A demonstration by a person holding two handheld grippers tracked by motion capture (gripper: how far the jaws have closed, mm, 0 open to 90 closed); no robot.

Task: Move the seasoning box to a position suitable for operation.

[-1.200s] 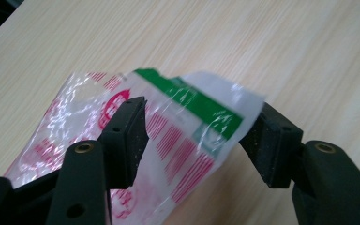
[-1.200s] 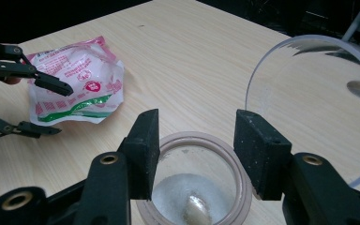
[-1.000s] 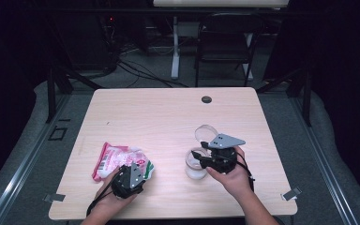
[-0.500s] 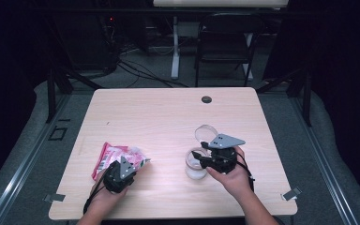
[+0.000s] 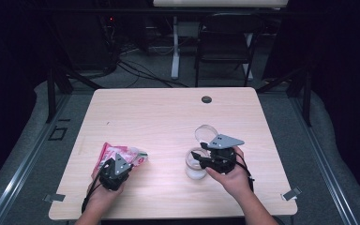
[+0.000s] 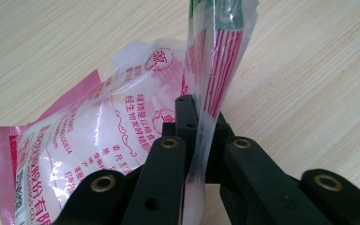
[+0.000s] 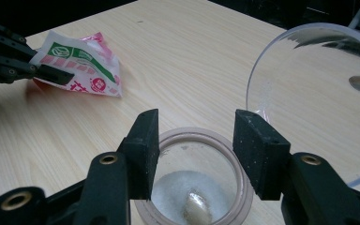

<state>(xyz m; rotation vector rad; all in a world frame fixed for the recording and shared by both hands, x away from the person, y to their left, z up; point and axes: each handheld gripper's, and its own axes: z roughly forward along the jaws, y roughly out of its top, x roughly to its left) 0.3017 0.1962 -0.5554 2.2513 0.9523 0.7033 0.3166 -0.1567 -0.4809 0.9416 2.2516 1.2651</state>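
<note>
A pink and white plastic bag (image 5: 122, 153) with red print lies at the table's front left. My left gripper (image 5: 118, 163) is shut on its edge; its jaws have just been closing, and the film (image 6: 98, 140) is pinched between the pads (image 6: 186, 117), with a flap standing up. A clear glass jar (image 5: 194, 168) holding white powder stands at the front right, its clear round lid (image 5: 206, 133) tipped open behind it. My right gripper (image 7: 196, 145) is shut on the jar, one pad on each side of the rim (image 7: 192, 132). The bag (image 7: 82, 65) and left gripper (image 7: 51, 72) lie beyond.
The wooden table (image 5: 168, 117) has a small black round disc (image 5: 206, 99) near its far edge. A dark chair (image 5: 225, 42) and cables stand on the floor behind the table. Metal rails run along the floor on both sides.
My left gripper has shifted a little to the left and closed on the bag's edge, and the bag has bunched up with it. The right gripper and jar have stayed put.
</note>
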